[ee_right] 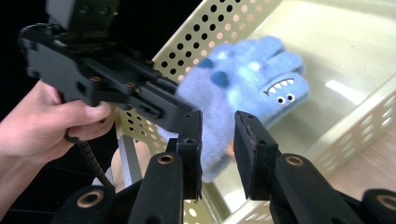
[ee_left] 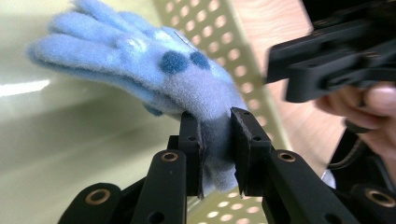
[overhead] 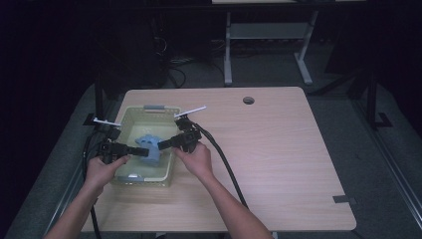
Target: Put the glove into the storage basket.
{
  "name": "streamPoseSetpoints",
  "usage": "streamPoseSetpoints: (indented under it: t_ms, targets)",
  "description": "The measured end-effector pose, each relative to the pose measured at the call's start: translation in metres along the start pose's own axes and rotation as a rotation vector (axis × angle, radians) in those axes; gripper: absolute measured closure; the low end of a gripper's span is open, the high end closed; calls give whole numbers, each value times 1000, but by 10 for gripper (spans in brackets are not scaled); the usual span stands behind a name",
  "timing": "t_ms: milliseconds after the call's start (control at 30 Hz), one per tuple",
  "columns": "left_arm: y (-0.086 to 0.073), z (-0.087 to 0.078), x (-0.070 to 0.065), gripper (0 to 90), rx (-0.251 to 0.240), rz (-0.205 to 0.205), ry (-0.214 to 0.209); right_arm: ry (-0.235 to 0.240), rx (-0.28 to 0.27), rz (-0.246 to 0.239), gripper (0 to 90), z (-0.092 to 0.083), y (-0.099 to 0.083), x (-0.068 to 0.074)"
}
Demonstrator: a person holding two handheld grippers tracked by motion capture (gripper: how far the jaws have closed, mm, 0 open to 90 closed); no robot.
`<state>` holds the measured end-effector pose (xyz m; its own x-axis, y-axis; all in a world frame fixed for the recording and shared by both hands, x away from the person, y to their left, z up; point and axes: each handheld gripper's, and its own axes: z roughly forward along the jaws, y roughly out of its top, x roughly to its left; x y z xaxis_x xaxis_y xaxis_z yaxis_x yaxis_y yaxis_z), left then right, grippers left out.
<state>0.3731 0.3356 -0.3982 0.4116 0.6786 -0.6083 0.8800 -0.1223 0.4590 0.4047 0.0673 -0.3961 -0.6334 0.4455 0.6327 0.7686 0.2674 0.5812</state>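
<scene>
Black left tongs point(ee_left: 217, 140) are clamped on the cuff of a blue fleece glove point(ee_left: 154, 70), held above the basket point(overhead: 130, 115). Right tongs point(ee_right: 218, 154) stand apart beside the cuff. Judged soft, light, limp; the cuff is the best hold.

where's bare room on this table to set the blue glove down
Free: the table right of the perforated bin, out to the round cable hole and the right edge. Crowded: inside the bin, where both tools meet at the blue glove.
</scene>
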Motion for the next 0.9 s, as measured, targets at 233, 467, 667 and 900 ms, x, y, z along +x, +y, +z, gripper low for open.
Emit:
streamPoseSetpoints:
  t_ms: [233, 467, 667, 900]
  targets:
    - [4, 12, 6, 747, 73, -31, 111, 0, 13, -7, 715, 0, -1, 2]
    - [10, 21, 1, 726, 158, -21, 264, -2, 11, -18, 708, -3, -3, 2]
    - [10, 18, 5, 652, 177, -20, 321, 0, 6, -17, 698, -7, -6, 0]
    - [16, 9, 5, 620, 165, -28, 378, 3, 2, -10, 682, -13, -8, 0]
